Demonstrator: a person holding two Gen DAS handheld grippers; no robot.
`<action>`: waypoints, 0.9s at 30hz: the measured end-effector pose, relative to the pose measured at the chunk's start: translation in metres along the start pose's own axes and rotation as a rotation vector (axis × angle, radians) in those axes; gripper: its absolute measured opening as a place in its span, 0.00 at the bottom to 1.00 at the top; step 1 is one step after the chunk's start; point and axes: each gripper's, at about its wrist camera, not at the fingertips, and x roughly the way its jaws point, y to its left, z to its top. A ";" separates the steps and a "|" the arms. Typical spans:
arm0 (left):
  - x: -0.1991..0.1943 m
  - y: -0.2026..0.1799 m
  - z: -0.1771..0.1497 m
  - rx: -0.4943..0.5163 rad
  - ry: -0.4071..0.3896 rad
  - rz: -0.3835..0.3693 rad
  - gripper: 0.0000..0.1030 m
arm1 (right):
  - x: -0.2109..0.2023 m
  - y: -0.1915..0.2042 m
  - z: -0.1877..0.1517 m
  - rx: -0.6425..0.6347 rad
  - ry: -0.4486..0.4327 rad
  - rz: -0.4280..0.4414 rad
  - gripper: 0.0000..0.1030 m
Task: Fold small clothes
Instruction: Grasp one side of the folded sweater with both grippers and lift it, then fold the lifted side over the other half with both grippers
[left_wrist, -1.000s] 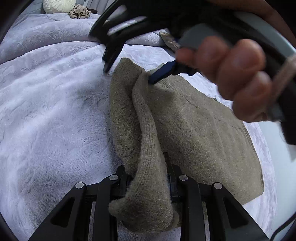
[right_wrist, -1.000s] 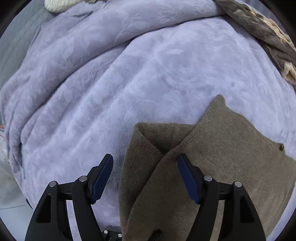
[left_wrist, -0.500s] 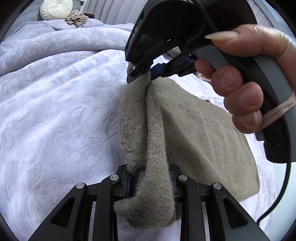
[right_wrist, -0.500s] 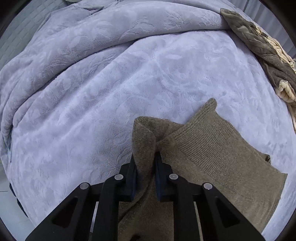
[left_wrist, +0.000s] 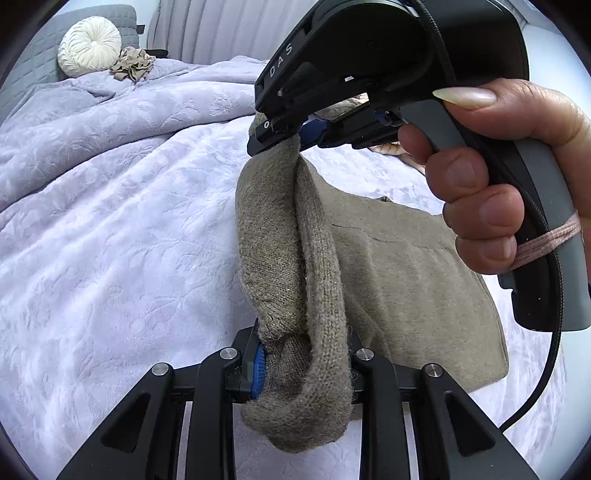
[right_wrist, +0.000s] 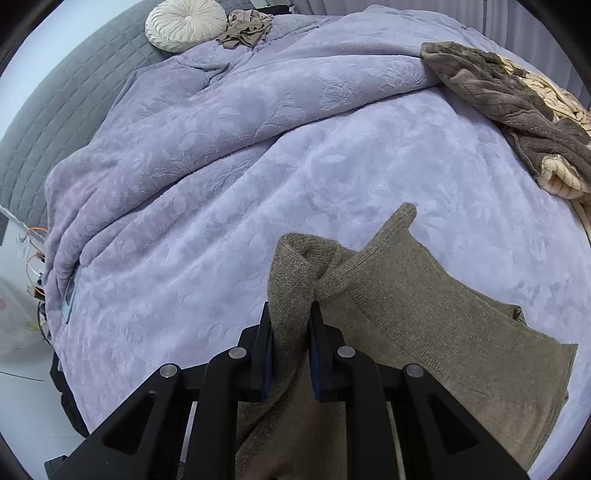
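Observation:
An olive-brown knit garment (left_wrist: 402, 266) lies on the lilac bedspread (left_wrist: 110, 221). My left gripper (left_wrist: 304, 369) is shut on one end of its lifted folded edge. My right gripper (right_wrist: 291, 325) is shut on the other end of that edge; it also shows in the left wrist view (left_wrist: 291, 134), held by a hand above the garment. The edge hangs raised between the two grippers while the rest of the garment (right_wrist: 443, 339) lies flat on the bed.
A cream round cushion (right_wrist: 184, 24) and a crumpled tan cloth (right_wrist: 243, 27) sit at the head of the bed. A brown fleece and a cream knit blanket (right_wrist: 524, 110) lie at the right. The grey headboard (right_wrist: 55, 122) is at the left.
My right gripper has shut on the garment's edge and lifted it. Both grippers have risen, raising the folded edge off the bed.

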 end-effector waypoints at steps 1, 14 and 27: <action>-0.001 -0.003 0.000 0.006 0.000 0.004 0.27 | -0.004 -0.002 -0.002 0.002 -0.009 0.008 0.17; 0.003 -0.059 0.014 0.104 0.027 0.082 0.27 | -0.048 -0.040 -0.020 0.040 -0.096 0.081 0.17; 0.006 -0.115 0.010 0.203 0.063 0.197 0.27 | -0.082 -0.077 -0.040 0.017 -0.149 0.138 0.16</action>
